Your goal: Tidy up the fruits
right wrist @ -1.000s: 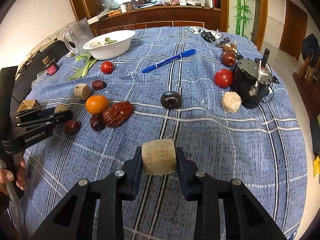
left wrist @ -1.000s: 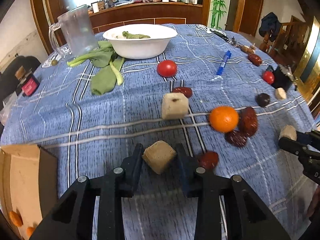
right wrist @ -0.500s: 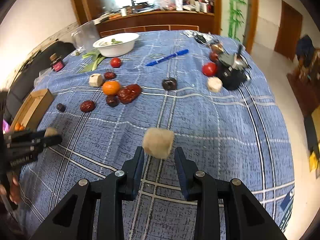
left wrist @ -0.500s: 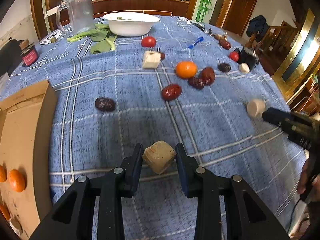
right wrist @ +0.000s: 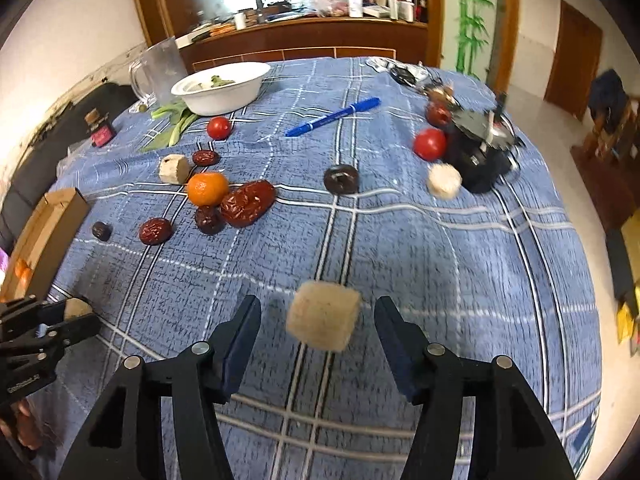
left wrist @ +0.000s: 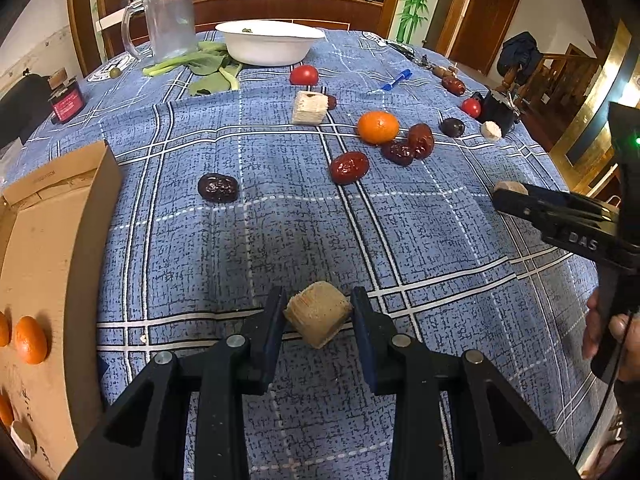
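My left gripper (left wrist: 318,322) is shut on a tan cube-shaped fruit piece (left wrist: 318,314) and holds it above the blue plaid tablecloth (left wrist: 280,232), right of the cardboard box (left wrist: 44,280). My right gripper (right wrist: 318,326) is open; a pale cylindrical fruit piece (right wrist: 323,320) sits blurred between its jaws, touching neither. An orange (left wrist: 378,127), red dates (left wrist: 349,167), a dark date (left wrist: 217,188), tomatoes (left wrist: 304,75) and a pale cube (left wrist: 309,108) lie farther on the cloth. The right gripper also shows in the left wrist view (left wrist: 508,196).
The cardboard box holds oranges (left wrist: 30,339) at the left edge. A white bowl (left wrist: 270,42), a glass jug (left wrist: 168,20), greens (left wrist: 208,68), a blue pen (right wrist: 332,117) and a black round device (right wrist: 482,152) stand at the far side. The table edge drops off on the right.
My right gripper has opened and the pale piece is free between its jaws. Both grippers have pulled back from the fruits, the left one still holding its cube.
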`<state>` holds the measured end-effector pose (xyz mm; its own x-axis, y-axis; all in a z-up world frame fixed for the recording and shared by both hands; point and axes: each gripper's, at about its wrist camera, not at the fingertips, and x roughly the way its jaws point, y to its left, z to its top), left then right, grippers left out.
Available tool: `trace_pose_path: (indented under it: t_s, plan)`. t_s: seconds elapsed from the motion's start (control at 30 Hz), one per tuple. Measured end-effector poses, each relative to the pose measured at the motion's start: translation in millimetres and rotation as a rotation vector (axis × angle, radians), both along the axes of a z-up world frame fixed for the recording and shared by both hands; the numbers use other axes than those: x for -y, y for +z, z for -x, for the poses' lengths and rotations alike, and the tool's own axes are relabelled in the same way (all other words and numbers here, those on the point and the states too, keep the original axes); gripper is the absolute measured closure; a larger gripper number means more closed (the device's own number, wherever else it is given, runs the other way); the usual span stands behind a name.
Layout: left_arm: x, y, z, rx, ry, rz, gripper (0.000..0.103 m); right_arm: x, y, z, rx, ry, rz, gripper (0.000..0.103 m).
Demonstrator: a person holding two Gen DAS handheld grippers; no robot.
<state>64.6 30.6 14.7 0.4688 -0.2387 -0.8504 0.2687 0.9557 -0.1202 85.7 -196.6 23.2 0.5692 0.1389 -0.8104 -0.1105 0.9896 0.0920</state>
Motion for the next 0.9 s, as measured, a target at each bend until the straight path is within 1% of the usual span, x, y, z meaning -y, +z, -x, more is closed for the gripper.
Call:
trace_pose_path:
  t_s: [0.07,0.1,0.13,0.17,0.2,0.27,0.37,0.5,0.63,0.73,0.9]
  plan:
    - [0,0,1,0.008,-0.003,-0.004,0.072,-4,-5,-5,-0.009,0.021,0.012,0.041]
    - [1,0,2,0.012,-0.005,-0.008,0.072,-5,-7,-6,-0.012,0.021,0.027,0.043]
    - [1,-1,3,0.02,-0.007,-0.014,0.072,-7,-10,-7,-0.018,0.024,0.044,0.051]
    - [2,-1,3,0.024,-0.009,-0.017,0.072,-9,-10,-6,0.001,0.024,0.077,0.058]
    - [2,-1,4,0.028,-0.01,-0.018,0.072,-9,-9,-6,0.005,0.024,0.088,0.064]
    - [2,-1,4,0.033,-0.01,-0.016,0.072,-4,-8,-7,-0.01,0.017,0.05,0.064]
    - [0,0,6,0.028,-0.004,-0.005,0.072,-1,-5,-2,-0.01,0.011,0.047,0.064]
    - [1,4,15,0.027,-0.011,-0.002,0.072,5,6,17,-0.004,0.005,-0.026,0.064]
    - [1,9,28,0.015,-0.012,0.023,0.072,7,22,41,0.023,0.001,-0.055,0.064]
    - [-2,14,37,0.012,0.008,0.062,0.072,2,32,62,0.041,0.003,-0.044,0.064]
    - [-8,22,45,0.019,0.029,0.061,0.072,-11,33,83,0.039,0.007,-0.04,0.064]
